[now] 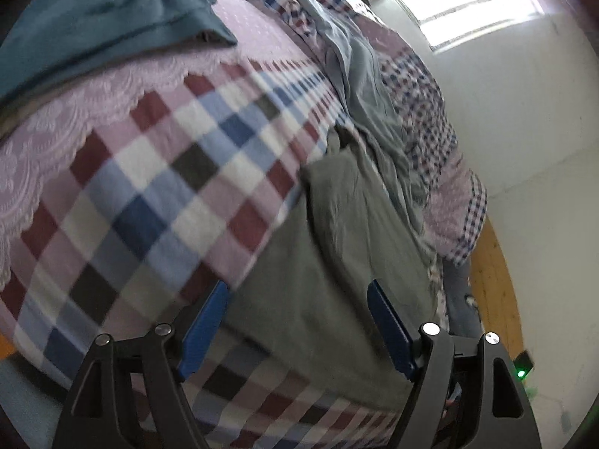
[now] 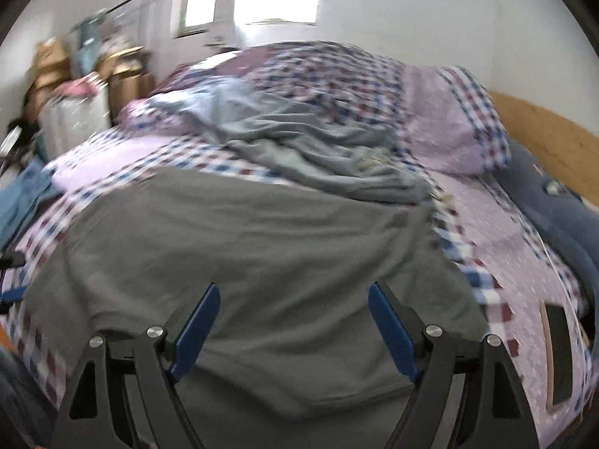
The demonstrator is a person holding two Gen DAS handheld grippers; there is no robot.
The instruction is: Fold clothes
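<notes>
A grey garment point(image 2: 243, 247) lies spread flat on the checked bedspread point(image 2: 524, 262), and it shows in the left wrist view as a grey garment point(image 1: 329, 262) running away from the camera. My left gripper point(image 1: 297, 292) hovers open over its near edge, nothing between the blue pads point(image 1: 204, 329). My right gripper point(image 2: 294, 295) is open above the garment's near part, its blue pads point(image 2: 393, 333) apart and empty. A crumpled light blue-grey garment point(image 2: 318, 149) lies beyond the grey one. A teal garment point(image 1: 112, 18) lies at the far left of the bed.
A pillow point(image 2: 449, 127) in lilac and check sits at the head of the bed by a wooden headboard point(image 2: 554, 138). A dark blue cushion point(image 2: 554, 209) and a flat dark device point(image 2: 558, 355) lie at the right edge. Boxes and clutter point(image 2: 75, 86) stand by the window.
</notes>
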